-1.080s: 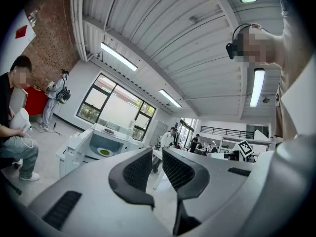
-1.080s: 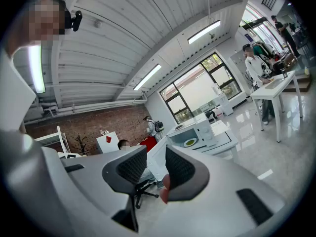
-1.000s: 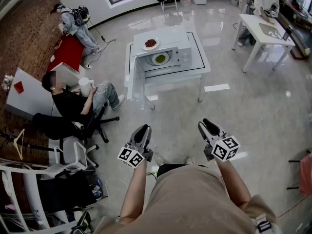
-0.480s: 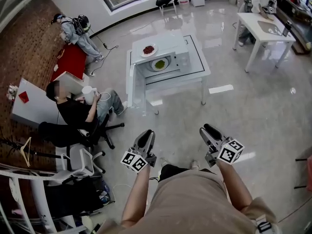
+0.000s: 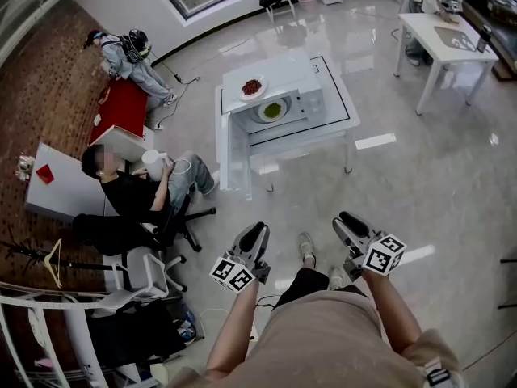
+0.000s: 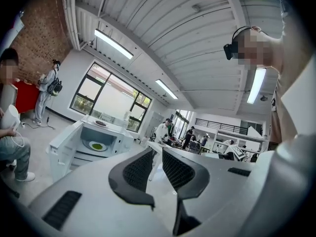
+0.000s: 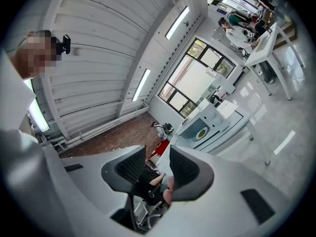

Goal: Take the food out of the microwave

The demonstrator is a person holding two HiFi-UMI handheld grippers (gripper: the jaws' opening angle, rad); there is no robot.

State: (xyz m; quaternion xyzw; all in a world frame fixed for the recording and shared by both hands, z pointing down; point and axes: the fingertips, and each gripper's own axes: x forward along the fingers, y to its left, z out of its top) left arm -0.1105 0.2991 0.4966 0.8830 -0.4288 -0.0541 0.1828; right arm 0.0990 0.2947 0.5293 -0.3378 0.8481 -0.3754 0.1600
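The white microwave [image 5: 279,95] stands on a white table [image 5: 346,110] far ahead, its door [image 5: 234,148] swung open to the left. Inside lies a plate of green food [image 5: 273,111]; a plate of red food [image 5: 253,86] rests on top. The green plate [image 6: 97,145] also shows in the left gripper view, and the green plate [image 7: 201,133] in the right gripper view. My left gripper [image 5: 257,234] and right gripper [image 5: 349,221] hover over the floor, well short of the table. Both are open and empty. The right jaws have just been opening.
A seated person [image 5: 129,188] on an office chair [image 5: 174,217] sits left of the way to the microwave, beside a white desk [image 5: 60,186]. Another person [image 5: 133,55] stands at the back left. A second white table [image 5: 448,43] is at the far right. Clutter fills the lower left.
Both grippers sit lower in the head view and the microwave table has drifted slightly right. A shoe has come into view between the grippers. Nothing was picked up.
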